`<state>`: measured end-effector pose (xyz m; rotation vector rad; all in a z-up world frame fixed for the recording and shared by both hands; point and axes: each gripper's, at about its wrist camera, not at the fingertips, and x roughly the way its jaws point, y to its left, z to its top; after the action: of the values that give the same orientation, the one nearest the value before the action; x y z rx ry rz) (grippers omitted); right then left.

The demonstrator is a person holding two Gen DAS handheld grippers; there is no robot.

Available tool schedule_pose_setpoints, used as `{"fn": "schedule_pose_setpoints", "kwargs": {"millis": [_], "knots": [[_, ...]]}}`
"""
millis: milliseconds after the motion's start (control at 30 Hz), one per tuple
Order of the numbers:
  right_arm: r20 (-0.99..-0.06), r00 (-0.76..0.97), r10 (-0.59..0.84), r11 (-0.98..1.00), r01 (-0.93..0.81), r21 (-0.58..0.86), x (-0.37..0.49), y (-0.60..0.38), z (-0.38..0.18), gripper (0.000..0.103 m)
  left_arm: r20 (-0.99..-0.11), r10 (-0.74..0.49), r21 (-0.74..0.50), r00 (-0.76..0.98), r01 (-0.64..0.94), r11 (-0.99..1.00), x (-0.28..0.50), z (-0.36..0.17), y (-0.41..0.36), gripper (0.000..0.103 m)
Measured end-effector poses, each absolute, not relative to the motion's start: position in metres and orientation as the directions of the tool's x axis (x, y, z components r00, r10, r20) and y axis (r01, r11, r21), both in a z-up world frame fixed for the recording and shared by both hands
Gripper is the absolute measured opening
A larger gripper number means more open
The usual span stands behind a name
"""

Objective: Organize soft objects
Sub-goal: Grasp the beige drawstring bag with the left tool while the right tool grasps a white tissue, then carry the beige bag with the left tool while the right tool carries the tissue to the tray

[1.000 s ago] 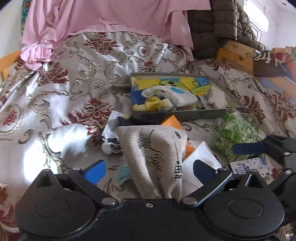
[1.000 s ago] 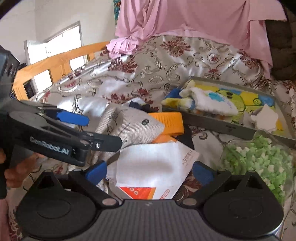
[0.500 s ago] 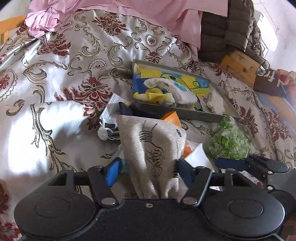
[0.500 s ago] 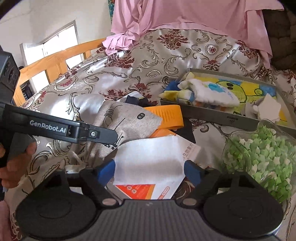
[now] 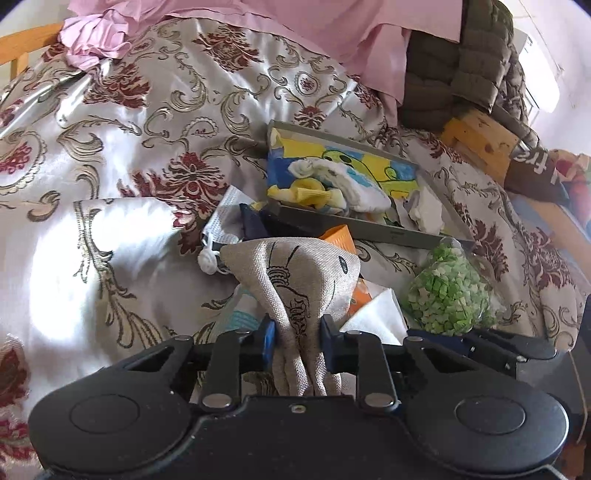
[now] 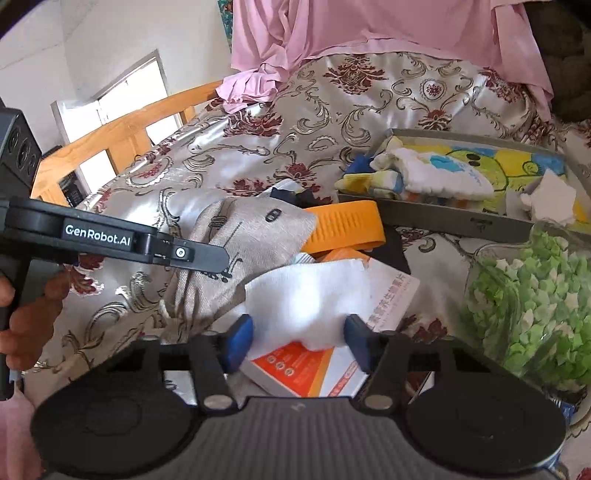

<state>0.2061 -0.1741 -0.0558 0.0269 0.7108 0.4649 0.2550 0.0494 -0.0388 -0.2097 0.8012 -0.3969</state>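
My left gripper (image 5: 297,341) is shut on a beige linen pouch (image 5: 295,269) with a black drawing, bunching its near end. The pouch also shows in the right wrist view (image 6: 243,240), under the left gripper's arm. My right gripper (image 6: 299,341) is shut on a white cloth (image 6: 306,299) that lies on an orange and white box (image 6: 314,369). A grey tray (image 5: 354,229) further back holds a yellow and blue cartoon towel (image 5: 354,166) and small folded cloths (image 5: 332,184); the tray also shows in the right wrist view (image 6: 443,218).
A clear bag of green pieces (image 5: 448,291) lies right of the pouch, also in the right wrist view (image 6: 532,306). An orange strap (image 6: 343,225) lies before the tray. Pink sheet (image 5: 258,22) and brown quilt (image 5: 461,62) sit behind. A wooden bed rail (image 6: 122,129) runs at left.
Both grippers closed from open: the left onto the linen pouch, the right onto the white cloth. Both cameras moved forward and a little lower.
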Motion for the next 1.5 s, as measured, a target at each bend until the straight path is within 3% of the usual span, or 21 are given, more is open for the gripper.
{"fn": "schedule_pose_setpoints", "kwargs": {"millis": [33,133,300,800,1233,1500], "knots": [[-0.623,0.659,0.422,0.897,-0.403,0.182,0.206,-0.174,-0.055,0.038,-0.656,-0.415,-0.329,0.630,0.256,0.909,0.254,-0.037,0.050,0.025],[-0.620,0.659,0.426,0.895,-0.406,0.184,0.203,-0.175,-0.054,0.023,-0.665,-0.398,-0.337,0.633,0.221,0.915,0.250,-0.033,0.056,0.022],[-0.615,0.672,0.413,0.901,-0.401,0.166,0.200,-0.173,-0.052,0.015,-0.671,-0.365,-0.331,0.645,0.180,0.926,0.241,-0.025,0.066,0.020],[-0.451,0.829,0.332,0.939,-0.335,0.075,0.191,-0.184,-0.015,0.014,-0.497,-0.360,-0.352,0.790,0.196,0.915,0.228,0.003,0.071,0.020],[-0.255,0.934,0.249,0.953,-0.189,0.236,0.276,-0.251,0.017,0.014,-0.369,-0.323,-0.338,0.872,0.198,0.920,0.284,0.062,0.034,0.020],[-0.267,0.953,0.146,0.918,-0.029,0.397,0.322,-0.325,0.008,0.014,-0.303,-0.338,-0.308,0.891,0.244,0.920,0.363,0.074,-0.033,0.020]]}}
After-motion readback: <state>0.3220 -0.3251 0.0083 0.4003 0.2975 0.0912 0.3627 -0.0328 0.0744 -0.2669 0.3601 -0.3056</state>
